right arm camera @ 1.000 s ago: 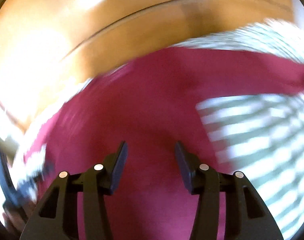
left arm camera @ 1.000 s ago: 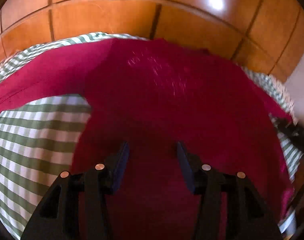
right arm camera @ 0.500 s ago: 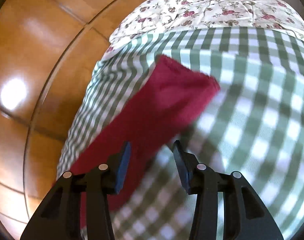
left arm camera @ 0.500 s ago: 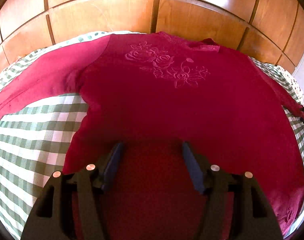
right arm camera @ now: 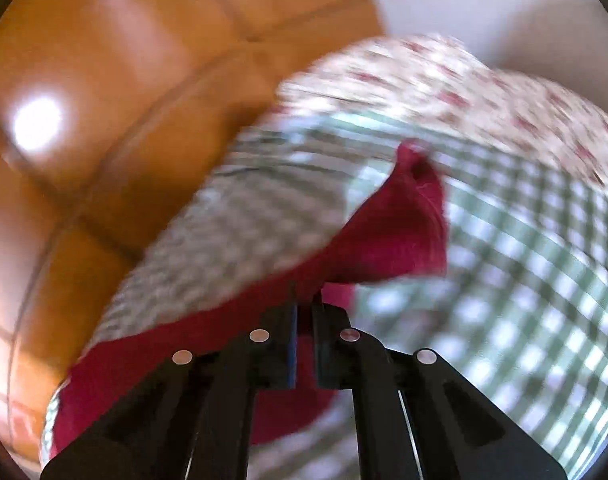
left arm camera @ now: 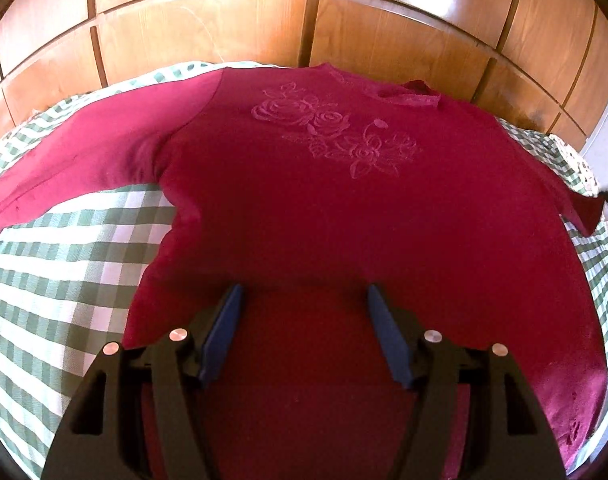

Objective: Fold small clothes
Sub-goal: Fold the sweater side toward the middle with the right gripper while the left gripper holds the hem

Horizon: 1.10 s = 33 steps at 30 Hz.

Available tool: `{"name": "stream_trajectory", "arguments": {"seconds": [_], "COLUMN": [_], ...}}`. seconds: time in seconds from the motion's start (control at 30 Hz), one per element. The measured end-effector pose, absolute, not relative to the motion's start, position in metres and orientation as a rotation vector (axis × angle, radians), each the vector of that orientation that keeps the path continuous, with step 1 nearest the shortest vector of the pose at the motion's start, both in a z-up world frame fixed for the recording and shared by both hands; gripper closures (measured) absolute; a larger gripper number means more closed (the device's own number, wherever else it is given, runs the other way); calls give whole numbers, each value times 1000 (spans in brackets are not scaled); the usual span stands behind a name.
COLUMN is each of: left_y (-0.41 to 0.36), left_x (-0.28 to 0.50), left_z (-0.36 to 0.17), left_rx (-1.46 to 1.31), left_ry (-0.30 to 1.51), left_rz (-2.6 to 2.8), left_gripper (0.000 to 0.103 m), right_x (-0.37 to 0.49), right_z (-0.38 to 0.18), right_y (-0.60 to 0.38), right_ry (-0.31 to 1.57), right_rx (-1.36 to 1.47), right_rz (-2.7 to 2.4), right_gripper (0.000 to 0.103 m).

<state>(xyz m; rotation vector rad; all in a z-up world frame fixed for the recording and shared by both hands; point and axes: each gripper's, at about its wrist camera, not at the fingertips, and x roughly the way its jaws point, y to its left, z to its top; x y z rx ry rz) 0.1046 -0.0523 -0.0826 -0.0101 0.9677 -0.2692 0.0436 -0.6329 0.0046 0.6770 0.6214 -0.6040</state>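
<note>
While our left gripper [left arm camera: 301, 300] hangs with its jaws spread wide and nothing between them, our right gripper [right arm camera: 304, 312] is clenched on the red sleeve [right arm camera: 404, 232] of the top. That top [left arm camera: 344, 208], deep red with raised roses on the chest, lies flat and face up on a green checked cloth [left arm camera: 63, 264], its neck toward the wooden panels [left arm camera: 207, 32] at the far side and its hem toward us, under the left gripper. Its long axis runs away from us; the two sleeves reach out sideways, crossing that line. In the right view, which is blurred, the pinched sleeve rises off the cloth and its cuff end curls over beyond the jaws, with a flowered fabric [right arm camera: 484, 92] further off. Seen from the left, that same sleeve end stands up at the far right edge, beside a dark tip that we take to be the right gripper. We judge that the coming fold depends on this: the body lies to the left of the held sleeve, so the sleeve must travel leftward across the chest, and the right hand is the nearer one to do it.
</note>
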Motion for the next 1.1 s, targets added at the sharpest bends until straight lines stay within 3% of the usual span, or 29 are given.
{"name": "stream_trajectory", "arguments": {"seconds": [0.27,0.5,0.53,0.57,0.6,0.63,0.67,1.07,1.1], "left_y": [-44,-29,-26,-22,-19,-17,-16,-35,-38], "left_x": [103,114,117,122,128,131,136,231,238], "left_z": [-78,-62,-58,-54,-50,-47,-44,-71,-73], "left_rx": [-58,-145,-160,-178,-202,-225,-243,-294,-299], "left_ry": [973,989,980,974,970,963,956,1051,1054], "left_rz": [-307,-372,-373,-369,-372,-378,-384,-360,-349], "left_gripper": [39,42,42,42,42,42,42,42,50], "right_x": [158,215,218,219,216,209,202,74,70], "right_z": [57,23,17,14,14,16,18,-20,-27], "right_y": [-451,-288,-275,-270,-270,-279,-292,-412,-417], "right_ry": [622,801,832,846,843,810,776,802,805], "right_rx": [486,359,345,359,380,431,461,624,657], "right_rz": [-90,321,351,366,361,343,333,78,77], "right_gripper": [99,98,93,77,46,32,27,27,27]}}
